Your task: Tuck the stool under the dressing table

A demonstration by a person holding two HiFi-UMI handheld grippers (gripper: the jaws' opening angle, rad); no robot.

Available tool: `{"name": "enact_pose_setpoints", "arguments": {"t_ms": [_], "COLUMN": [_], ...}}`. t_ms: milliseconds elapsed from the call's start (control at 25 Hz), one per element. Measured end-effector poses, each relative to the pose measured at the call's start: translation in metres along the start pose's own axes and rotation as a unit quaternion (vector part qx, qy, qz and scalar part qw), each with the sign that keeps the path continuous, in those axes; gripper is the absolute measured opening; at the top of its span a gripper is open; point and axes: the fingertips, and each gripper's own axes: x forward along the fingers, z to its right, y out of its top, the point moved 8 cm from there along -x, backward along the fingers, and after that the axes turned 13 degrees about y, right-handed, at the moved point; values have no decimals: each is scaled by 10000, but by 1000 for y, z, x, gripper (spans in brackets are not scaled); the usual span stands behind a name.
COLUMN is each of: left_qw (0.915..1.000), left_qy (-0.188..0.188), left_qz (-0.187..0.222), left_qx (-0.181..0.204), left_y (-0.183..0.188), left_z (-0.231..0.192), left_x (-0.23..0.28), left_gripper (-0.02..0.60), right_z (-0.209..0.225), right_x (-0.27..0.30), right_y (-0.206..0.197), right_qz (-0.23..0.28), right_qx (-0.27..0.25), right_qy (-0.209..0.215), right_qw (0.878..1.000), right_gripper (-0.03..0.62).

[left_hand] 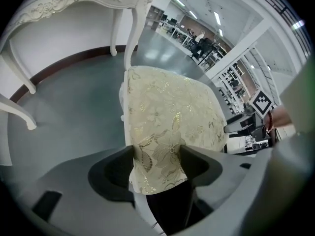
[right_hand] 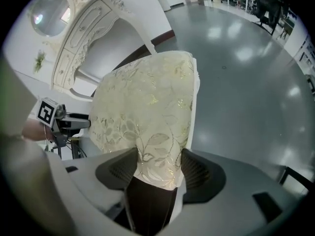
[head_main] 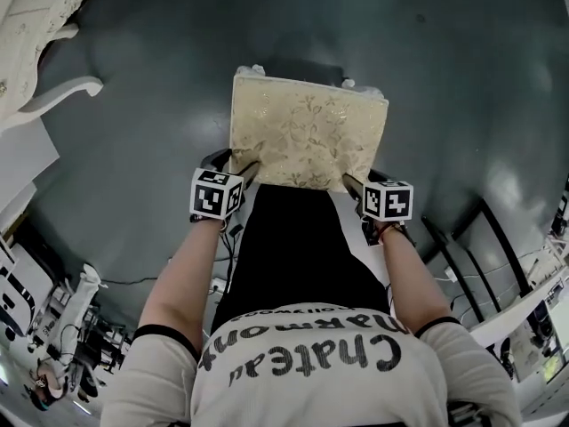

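stool (head_main: 307, 136): long axis across the head view, near edge toward the person. left gripper (head_main: 244, 171) and right gripper (head_main: 353, 185) each clamp one near corner.

Soft, even light falls from overhead. In the head view the dark grey floor (head_main: 151, 176) reads dim, with a faint pale sheen at the right of the frame. The stool (head_main: 307, 132) is the brightest patch, its gold threads glinting, with a soft shadow along its top edge. Straight lines bow towards the edges. Both gripper views are round fisheye pictures with black corners. In the left gripper view, ceiling strip lights (left_hand: 216, 17) glow at the upper right and mirror on the floor, and a pale shape (left_hand: 300, 97) along the right edge is blurred. In the right gripper view, white glare spots sit on the floor at the upper right, and the left edge smears into a greenish blur.
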Motion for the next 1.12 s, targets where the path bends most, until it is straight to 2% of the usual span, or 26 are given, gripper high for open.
{"name": "enact_pose_setpoints", "arguments": {"t_ms": [160, 280, 440, 600, 760, 920, 1120], "left_qw": [9989, 9932, 9802, 9649, 9510, 9331, 9211], "left_qy": [262, 592, 912, 1025, 1166, 1382, 1352], "left_qz": [186, 485, 716, 983, 1221, 1298, 1366], "left_qx": [-342, -882, -1606, -2208, -2590, -3056, -3385], "left_y": [11, 15, 14, 10, 6, -2, 7], "left_z": [-29, -49, -71, -99, -134, -168, -214], "left_x": [-2, -6, -14, -20, -25, -31, -41], "left_gripper": [314, 303, 291, 287, 285, 278, 272], "right_z": [-16, -29, -52, -77, -109, -144, -184], "right_x": [14, 24, 33, 48, 70, 95, 118], "right_y": [38, 69, 103, 142, 177, 203, 243], "right_qz": [68, 150, 235, 212, 151, 75, 190], "right_qx": [-371, -685, -1045, -1461, -1801, -2055, -2267], "right_qy": [73, 154, 197, 264, 321, 350, 407], "right_qw": [9993, 9974, 9940, 9887, 9830, 9780, 9729], "right_gripper": [299, 299, 299, 299, 298, 298, 298]}}
